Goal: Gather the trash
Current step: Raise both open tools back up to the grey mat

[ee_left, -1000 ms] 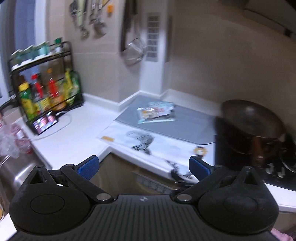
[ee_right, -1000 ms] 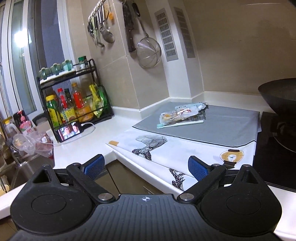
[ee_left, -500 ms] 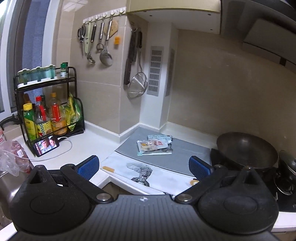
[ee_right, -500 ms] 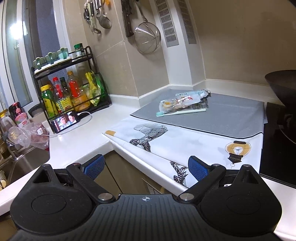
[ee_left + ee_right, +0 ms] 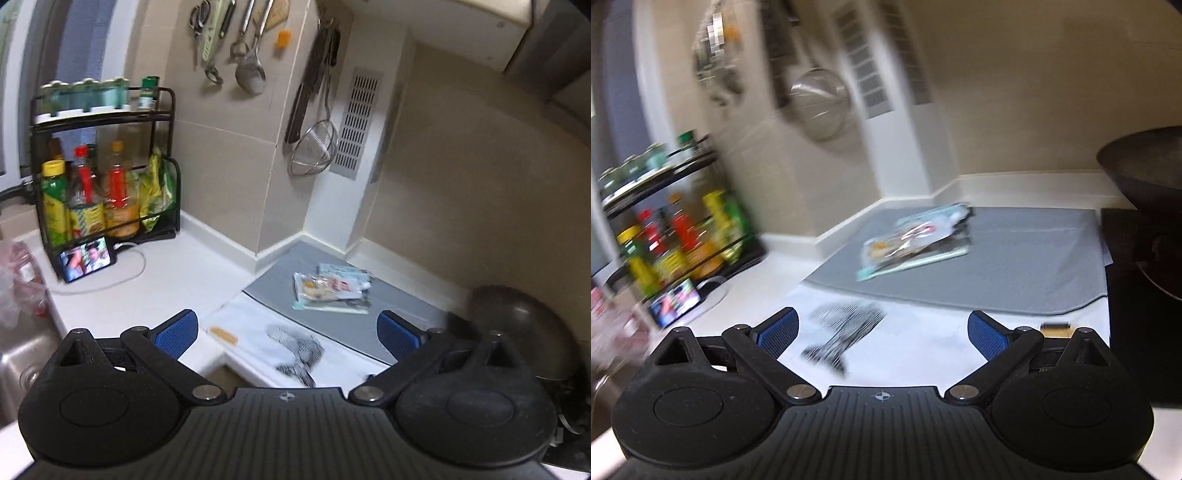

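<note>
A small pile of crumpled plastic wrappers (image 5: pixel 332 288) lies on a grey mat (image 5: pixel 391 314) in the counter's back corner; the right wrist view shows the same wrappers (image 5: pixel 916 236) on the mat (image 5: pixel 1015 266). My left gripper (image 5: pixel 287 330) is open, empty, and hovers over the counter's front edge, short of the pile. My right gripper (image 5: pixel 882 330) is also open and empty, above a white printed cloth (image 5: pixel 923 339), with the wrappers ahead of it. The right wrist view is blurred by motion.
A black rack of sauce bottles (image 5: pixel 99 184) and a phone (image 5: pixel 86 258) with its cable stand at the left. A dark wok (image 5: pixel 524 332) sits on the hob at the right. Utensils and a strainer (image 5: pixel 314 147) hang on the wall. A sink (image 5: pixel 22 350) lies at far left.
Both grippers have moved forward over the counter toward the wrappers, which look larger now. The left view first tilted up, then turned left. Both stayed open.
</note>
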